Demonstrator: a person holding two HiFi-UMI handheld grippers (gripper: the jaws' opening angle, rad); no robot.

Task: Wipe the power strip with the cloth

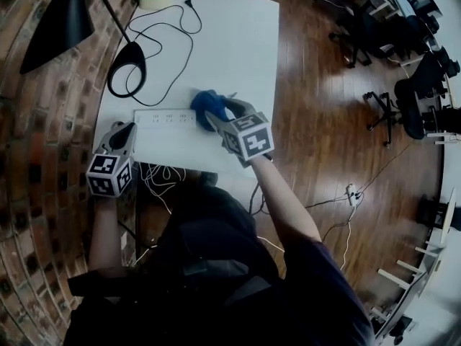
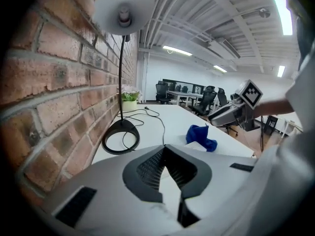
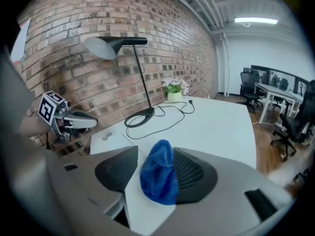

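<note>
Left gripper [image 1: 127, 130], jaws closed and empty, hangs at eight o'clock of a long white plastic power strip [image 1: 164, 118]. At its three o'clock end, a crumpled blue cloth [image 1: 207, 101] sits between the parted jaws of the right gripper [image 1: 225, 114].

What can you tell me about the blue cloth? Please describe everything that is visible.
The blue cloth is a small, soft-looking fabric rag, crumpled into a lump, not spread flat. It rests at the right end of the white power strip on the white table, between the open jaws of the right gripper. It seems to touch one jaw; the other stands clear.
</note>
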